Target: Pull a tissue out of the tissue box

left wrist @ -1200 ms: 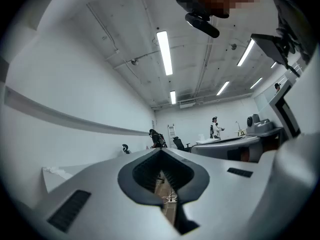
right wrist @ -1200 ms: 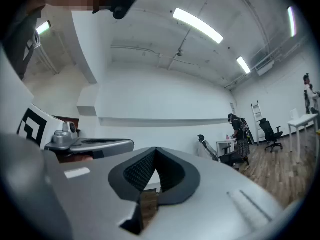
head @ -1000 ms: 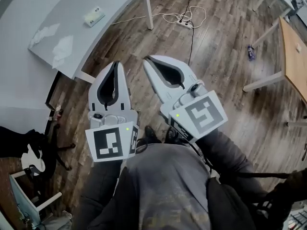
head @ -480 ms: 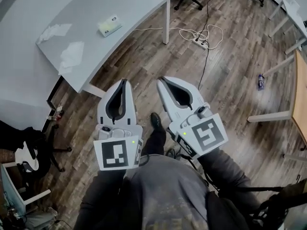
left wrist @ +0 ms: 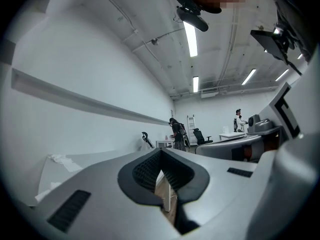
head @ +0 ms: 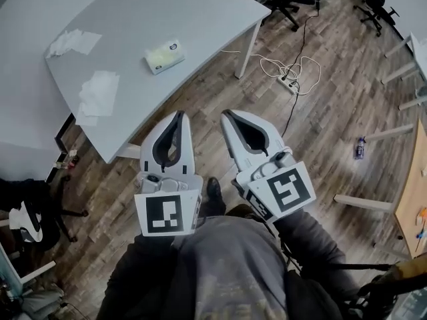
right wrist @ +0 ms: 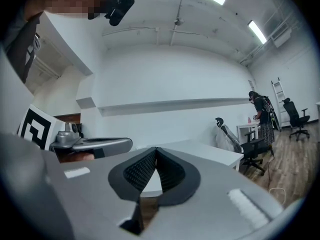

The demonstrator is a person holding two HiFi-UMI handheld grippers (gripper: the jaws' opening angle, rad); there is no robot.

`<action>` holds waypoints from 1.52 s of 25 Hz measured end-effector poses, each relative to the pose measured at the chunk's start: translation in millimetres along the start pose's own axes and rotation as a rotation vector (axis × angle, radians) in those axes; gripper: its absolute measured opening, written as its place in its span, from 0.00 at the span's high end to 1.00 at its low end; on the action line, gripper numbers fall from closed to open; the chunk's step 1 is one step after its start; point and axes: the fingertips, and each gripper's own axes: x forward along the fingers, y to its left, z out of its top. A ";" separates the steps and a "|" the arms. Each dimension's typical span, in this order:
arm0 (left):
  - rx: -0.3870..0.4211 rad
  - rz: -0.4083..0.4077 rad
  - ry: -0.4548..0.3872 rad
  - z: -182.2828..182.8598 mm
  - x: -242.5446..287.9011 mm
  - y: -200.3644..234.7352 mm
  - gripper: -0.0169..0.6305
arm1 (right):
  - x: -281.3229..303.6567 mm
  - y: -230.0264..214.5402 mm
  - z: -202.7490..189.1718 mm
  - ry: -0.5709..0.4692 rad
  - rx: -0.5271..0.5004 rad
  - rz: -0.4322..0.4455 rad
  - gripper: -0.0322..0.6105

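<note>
The left gripper (head: 179, 114) has its fingers (left wrist: 145, 170) closed together, tip against tip, and nothing is between them. The right gripper (head: 227, 113) is the same: its fingers (right wrist: 137, 173) meet at the tips and hold nothing. Both grippers are side by side, close to the person's body, and they point level, above the wooden floor (head: 320, 139) and not over the tabletop (head: 167, 5).

The tissue box (head: 164, 55) lies flat on the grey tabletop, well apart from both grippers and ahead of them, slightly to the left. Two loose tissues (head: 97, 91) lie on the same tabletop, left of the box, one near the front edge and one further back. A power strip (head: 291, 85) with cables is on the floor to the right of the table leg.
</note>
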 end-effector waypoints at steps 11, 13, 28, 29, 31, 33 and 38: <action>-0.005 0.026 0.015 -3.4 78.9 29.2 0.98 | 91.5 -53.7 34.1 -0.041 -0.083 0.068 0.95; 0.002 0.051 0.035 -8.5 96.2 36.1 0.98 | 109.8 -69.1 24.4 -0.026 -0.067 0.091 0.95; -0.024 0.358 0.191 -51.0 246.8 88.7 0.98 | 256.7 -175.5 -18.0 0.065 0.032 0.460 0.95; -0.028 0.387 0.191 -50.2 249.9 92.7 0.98 | 263.0 -177.4 -14.7 0.060 0.023 0.488 0.95; -0.028 0.429 0.201 -50.4 253.2 100.3 0.98 | 275.4 -178.1 -6.8 0.041 0.012 0.535 0.94; -0.030 0.475 0.200 -49.6 253.5 110.2 0.98 | 284.8 -173.4 -2.1 0.024 0.010 0.584 0.94; -0.062 0.567 0.178 -57.8 254.7 133.1 0.98 | 301.9 -153.7 -19.6 0.053 -0.013 0.719 0.90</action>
